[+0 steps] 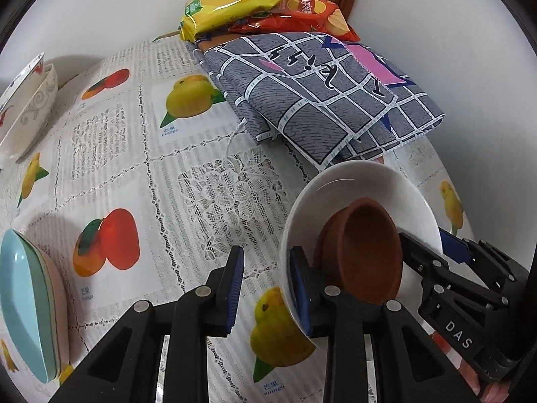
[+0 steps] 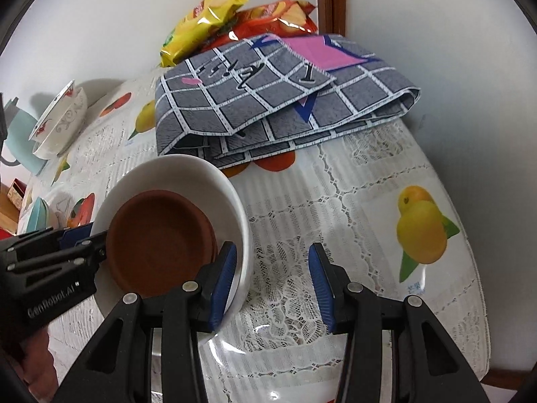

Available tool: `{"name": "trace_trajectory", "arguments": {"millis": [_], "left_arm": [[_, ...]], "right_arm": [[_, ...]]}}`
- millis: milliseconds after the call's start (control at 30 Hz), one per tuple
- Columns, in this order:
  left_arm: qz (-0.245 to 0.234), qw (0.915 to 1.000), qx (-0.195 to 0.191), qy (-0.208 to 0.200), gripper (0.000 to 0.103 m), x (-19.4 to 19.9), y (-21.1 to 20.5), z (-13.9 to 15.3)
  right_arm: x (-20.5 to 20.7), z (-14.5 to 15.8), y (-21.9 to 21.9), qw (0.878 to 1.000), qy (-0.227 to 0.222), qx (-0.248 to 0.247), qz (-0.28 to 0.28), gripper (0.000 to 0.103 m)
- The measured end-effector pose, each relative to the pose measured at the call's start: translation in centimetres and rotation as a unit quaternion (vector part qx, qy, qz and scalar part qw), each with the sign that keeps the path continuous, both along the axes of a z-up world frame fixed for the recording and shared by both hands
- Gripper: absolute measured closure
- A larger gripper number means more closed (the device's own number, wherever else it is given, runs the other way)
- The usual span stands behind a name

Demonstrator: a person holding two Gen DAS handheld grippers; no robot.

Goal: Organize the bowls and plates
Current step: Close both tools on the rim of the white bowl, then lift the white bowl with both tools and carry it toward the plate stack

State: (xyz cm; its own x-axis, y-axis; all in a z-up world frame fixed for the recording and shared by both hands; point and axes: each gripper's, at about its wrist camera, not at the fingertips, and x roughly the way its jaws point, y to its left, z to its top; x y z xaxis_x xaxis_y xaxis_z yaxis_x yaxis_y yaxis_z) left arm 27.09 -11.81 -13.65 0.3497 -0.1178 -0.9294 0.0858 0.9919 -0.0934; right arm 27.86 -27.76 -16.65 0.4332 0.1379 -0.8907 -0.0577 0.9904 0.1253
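Bowls (image 1: 28, 97) sit nested far left of the white plate (image 1: 365, 181), and nearer stands a stack of pastel plates (image 1: 30, 305), so in my judgement that much is sorted. Just left of the plate the left gripper (image 1: 268, 288) has its jaws wide around the near rim; the brown saucer (image 1: 369, 252) lies tilted inside. At the plate's right edge the right gripper (image 2: 272, 285) straddles the rim, equally wide, so this pair seems left to place.

White walls (image 1: 100, 10), fruit-print tablecloth (image 1: 208, 184)
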Motion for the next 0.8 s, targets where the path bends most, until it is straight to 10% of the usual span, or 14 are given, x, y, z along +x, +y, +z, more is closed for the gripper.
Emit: {"name": "trace_trajectory", "arguments": {"millis": [633,800], "left_arm": [[0.006,0.9994,-0.032,-0.006,0.075,0.16,0.66,-0.76],[0.004,0.9984,-0.056,0.003,0.088,0.32,0.58,-0.87]], "right_arm": [[0.28,-0.60,-0.45,0.999,0.004,0.028,-0.017,0.059],[0.05,-0.57,-0.38,0.999,0.004,0.033,-0.023,0.062]]}}
